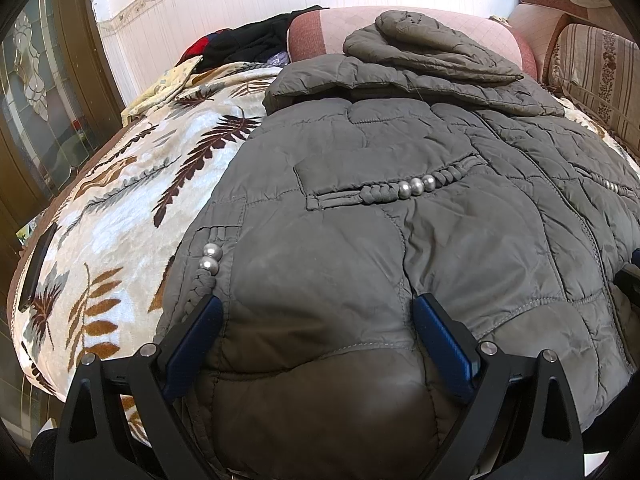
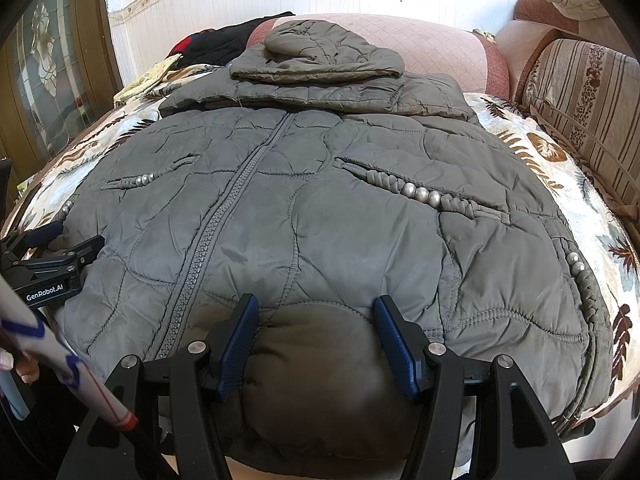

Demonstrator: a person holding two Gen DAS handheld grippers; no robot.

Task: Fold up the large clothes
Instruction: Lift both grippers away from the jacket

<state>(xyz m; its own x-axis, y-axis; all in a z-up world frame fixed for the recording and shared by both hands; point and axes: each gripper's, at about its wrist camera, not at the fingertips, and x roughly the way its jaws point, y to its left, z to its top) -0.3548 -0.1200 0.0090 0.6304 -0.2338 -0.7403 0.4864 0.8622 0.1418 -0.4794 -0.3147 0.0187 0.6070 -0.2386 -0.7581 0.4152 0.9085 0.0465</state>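
The jacket (image 2: 304, 208) lies zipped and front-up on the bed (image 1: 112, 208), hood at 12 o'clock and sleeves apparently tucked under, while each hand-held gripper, left (image 1: 316, 320) and right (image 2: 316, 320), straddles the hem at 6 o'clock, unclenched, so the main folds remain.

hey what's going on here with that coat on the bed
A person with a two-finger gripper in each hand is folding a grey quilted padded coat spread front-up on a leaf-patterned blanket. The sleeves and hood are already folded in at the top. The left gripper and the right gripper each straddle a puffed bunch of the coat's near hem, jaws partly open; whether the pads actually pinch the fabric can't be told.
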